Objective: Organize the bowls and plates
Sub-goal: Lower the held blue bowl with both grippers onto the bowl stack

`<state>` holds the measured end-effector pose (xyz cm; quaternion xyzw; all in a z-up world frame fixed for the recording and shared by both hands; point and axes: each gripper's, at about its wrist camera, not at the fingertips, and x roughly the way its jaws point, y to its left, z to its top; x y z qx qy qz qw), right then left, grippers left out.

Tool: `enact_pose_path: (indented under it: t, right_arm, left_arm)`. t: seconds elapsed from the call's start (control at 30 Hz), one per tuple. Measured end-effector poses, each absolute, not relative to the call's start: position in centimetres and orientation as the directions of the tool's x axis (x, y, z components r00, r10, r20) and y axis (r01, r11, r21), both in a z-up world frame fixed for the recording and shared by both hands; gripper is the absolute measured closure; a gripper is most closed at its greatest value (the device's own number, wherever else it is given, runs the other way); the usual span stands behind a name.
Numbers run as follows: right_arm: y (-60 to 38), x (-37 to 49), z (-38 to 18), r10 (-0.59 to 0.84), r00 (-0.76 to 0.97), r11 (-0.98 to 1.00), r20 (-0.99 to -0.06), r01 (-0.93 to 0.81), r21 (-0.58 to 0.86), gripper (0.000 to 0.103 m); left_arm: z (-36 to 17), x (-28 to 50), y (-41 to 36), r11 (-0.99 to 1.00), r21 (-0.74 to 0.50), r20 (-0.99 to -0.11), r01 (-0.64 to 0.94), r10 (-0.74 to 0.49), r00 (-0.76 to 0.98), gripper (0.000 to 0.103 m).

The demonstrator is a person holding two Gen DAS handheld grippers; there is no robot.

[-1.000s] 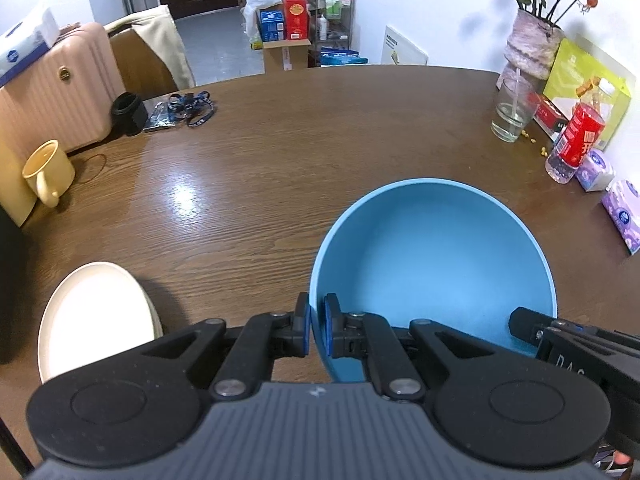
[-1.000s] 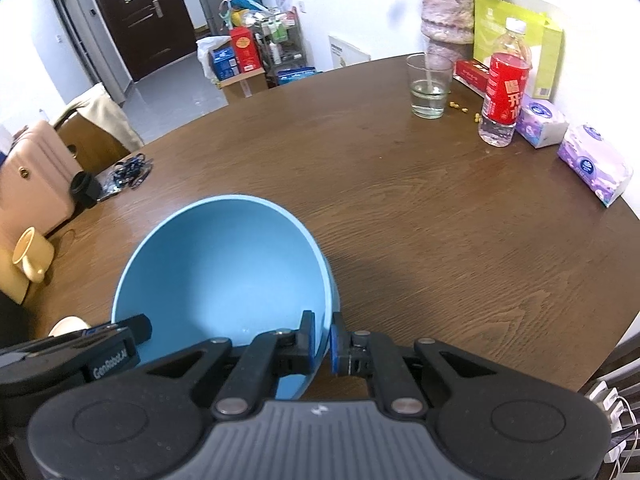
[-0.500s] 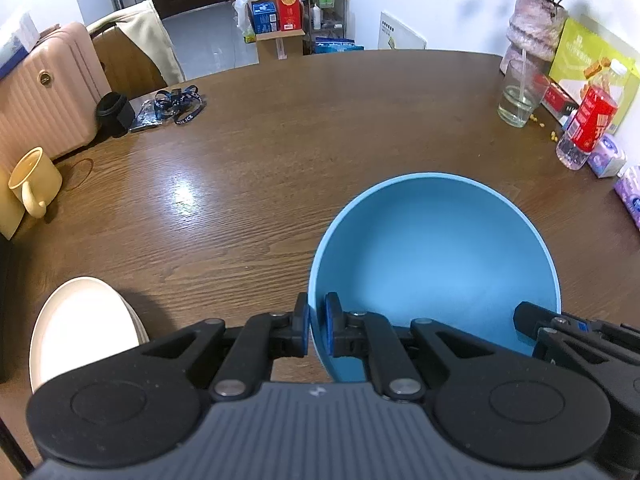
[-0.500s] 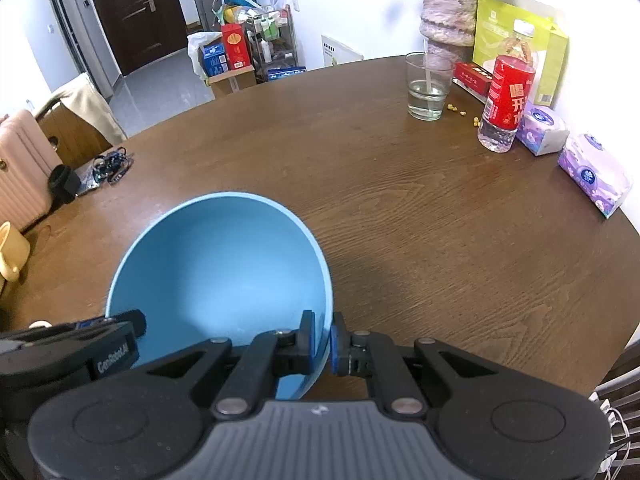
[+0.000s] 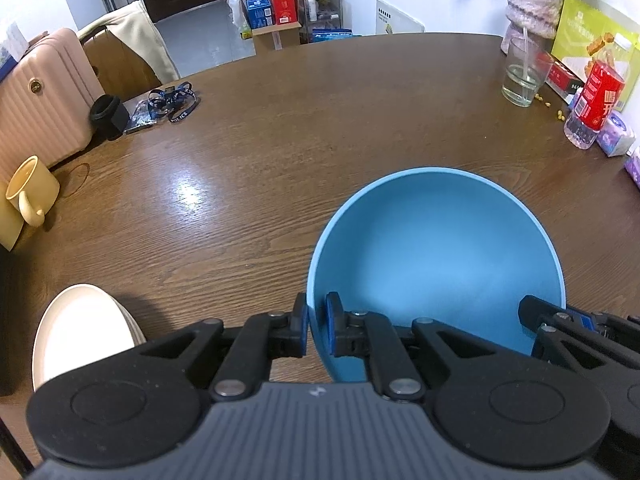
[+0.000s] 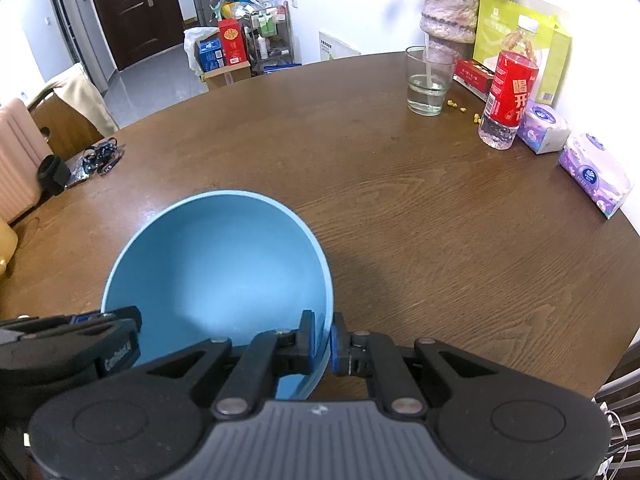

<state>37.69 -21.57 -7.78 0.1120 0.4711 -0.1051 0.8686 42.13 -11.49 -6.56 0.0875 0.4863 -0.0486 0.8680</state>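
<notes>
A large blue bowl (image 5: 436, 248) is held above the brown table by both grippers. My left gripper (image 5: 317, 326) is shut on the bowl's left near rim, one finger inside and one outside. My right gripper (image 6: 322, 338) is shut on the bowl's (image 6: 216, 264) right near rim in the same way. Each gripper shows in the other's view, at the bowl's far side. A stack of cream plates (image 5: 80, 332) lies on the table at the lower left of the left wrist view, beside my left gripper.
A yellow mug (image 5: 30, 190) stands at the table's left edge. A lanyard (image 5: 172, 100) and a black strap lie at the far left. A glass (image 6: 428, 82), red-labelled bottle (image 6: 506, 100), tissue packs (image 6: 592, 174) and a vase (image 6: 450, 16) stand at the right edge.
Both grippers have carried the bowl a little away from the near edge, toward the table's middle. The cream plates have slid lower and left in the left wrist view.
</notes>
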Motion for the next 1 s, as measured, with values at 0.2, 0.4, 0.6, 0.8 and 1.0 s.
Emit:
enact_pose_path:
  t: [0.2, 0.4, 0.6, 0.8, 1.0]
  right_arm:
    - [-21.45, 37.95, -8.04, -0.085, 0.526, 0.953, -0.846, 0.291, 0.085, 0.096]
    - [-21.52, 38.12, -8.13, -0.081, 0.529, 0.951, -0.845, 0.295, 0.093, 0.095]
    - [-21.53, 38.29, -8.29, -0.085, 0.535, 0.953, -0.841, 0.291, 0.089, 0.095]
    - [-21.49, 38.52, -8.32, -0.080, 0.539, 0.953, -0.838, 0.288, 0.094, 0.090]
    - [-21.91, 38.67, -8.29, -0.055, 0.549, 0.950, -0.834, 0.286, 0.125, 0.082]
  left_arm:
    - [-6.88, 42.27, -11.53, 0.979, 0.108, -0.854, 0.175, 0.000, 0.521, 0.094]
    - [-6.94, 42.44, -11.50, 0.979, 0.105, -0.850, 0.176, -0.003, 0.526, 0.094]
    - [-7.09, 42.62, -11.68, 0.978, 0.108, -0.849, 0.179, -0.003, 0.528, 0.094]
    - [-7.33, 42.85, -11.78, 0.976, 0.113, -0.852, 0.184, 0.000, 0.524, 0.093]
    - [-7.00, 42.98, -11.59, 0.977, 0.105, -0.847, 0.186, -0.010, 0.531, 0.091]
